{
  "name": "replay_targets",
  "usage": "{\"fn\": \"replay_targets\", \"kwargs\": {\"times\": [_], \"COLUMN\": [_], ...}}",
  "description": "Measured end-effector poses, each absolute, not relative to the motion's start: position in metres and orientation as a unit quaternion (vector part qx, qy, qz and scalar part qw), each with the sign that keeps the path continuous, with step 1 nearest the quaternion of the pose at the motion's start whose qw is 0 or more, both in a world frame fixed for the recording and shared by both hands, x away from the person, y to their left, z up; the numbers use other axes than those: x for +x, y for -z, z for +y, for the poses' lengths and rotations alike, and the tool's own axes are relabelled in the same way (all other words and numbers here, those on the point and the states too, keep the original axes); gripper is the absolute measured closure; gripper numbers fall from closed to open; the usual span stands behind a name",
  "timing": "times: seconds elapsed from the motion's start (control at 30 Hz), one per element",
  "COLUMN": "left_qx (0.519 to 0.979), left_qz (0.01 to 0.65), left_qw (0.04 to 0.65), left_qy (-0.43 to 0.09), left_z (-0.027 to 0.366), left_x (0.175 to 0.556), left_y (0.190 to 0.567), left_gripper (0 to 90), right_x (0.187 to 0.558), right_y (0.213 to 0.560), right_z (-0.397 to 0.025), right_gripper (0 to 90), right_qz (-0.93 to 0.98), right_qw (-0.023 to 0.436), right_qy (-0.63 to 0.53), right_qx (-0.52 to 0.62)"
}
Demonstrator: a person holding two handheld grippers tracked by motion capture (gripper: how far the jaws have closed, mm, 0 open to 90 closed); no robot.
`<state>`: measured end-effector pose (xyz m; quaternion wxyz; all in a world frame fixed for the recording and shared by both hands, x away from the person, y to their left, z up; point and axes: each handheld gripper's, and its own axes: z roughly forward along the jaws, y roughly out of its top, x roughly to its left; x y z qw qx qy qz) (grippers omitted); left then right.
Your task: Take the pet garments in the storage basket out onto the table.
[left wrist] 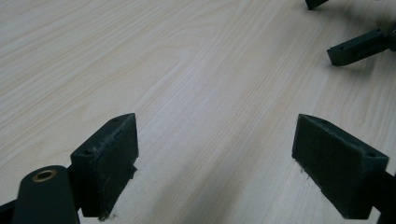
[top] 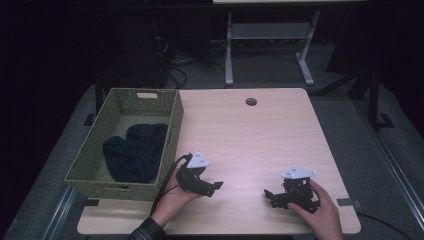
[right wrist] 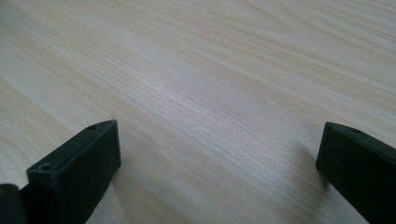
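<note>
Near the front edge of the pale wooden tabletop (top: 260, 135), both grippers sit low, each held in one of the person's hands. The left gripper (top: 216, 187) rests just right of the woven basket (top: 88, 161), its fingers (left wrist: 109, 158) spread wide with bare wood grain between them in the left gripper view. Over on the other side, the right gripper (top: 270, 197) lies near the tabletop's front right part, and its fingers (right wrist: 79, 170) stand wide apart too, only tabletop between them in the right gripper view. The two grippers point towards each other across a stretch of bare wood, well apart, and the tips of the right one peek into the upper right corner of the left gripper view. Now the dark cloth (top: 134, 151): it lies bundled inside the basket, down on its floor, towards the near end. That puts it to the left of the left gripper, on the far side of the basket's wall, not touching either pair of fingers. The right gripper is farther from it, with the left gripper in between. Neither gripper holds anything.
</note>
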<state>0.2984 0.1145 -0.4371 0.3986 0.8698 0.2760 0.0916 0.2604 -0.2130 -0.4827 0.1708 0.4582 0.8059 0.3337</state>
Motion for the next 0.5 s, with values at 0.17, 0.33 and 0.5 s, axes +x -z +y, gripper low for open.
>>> {"fn": "replay_targets", "kwargs": {"times": [0.17, 0.33, 0.5], "left_qx": [0.869, 0.863, 0.86], "left_qz": [0.274, 0.28, 0.279], "left_qw": [0.402, 0.411, 0.417], "left_qy": [-0.091, -0.09, -0.088], "left_z": [0.114, 0.113, 0.115], "left_x": [0.299, 0.3, 0.302], "left_y": [0.432, 0.427, 0.421], "left_gripper": [14.0, 14.0, 14.0], "right_x": [0.26, 0.26, 0.26], "right_y": [0.483, 0.483, 0.483], "right_z": [-0.213, -0.213, -0.213], "right_gripper": [0.0, 0.0, 0.0], "right_qz": [0.806, 0.806, 0.806], "right_qw": [0.171, 0.171, 0.171], "right_qy": [-0.334, -0.334, -0.334], "right_qx": [0.458, 0.458, 0.458]}}
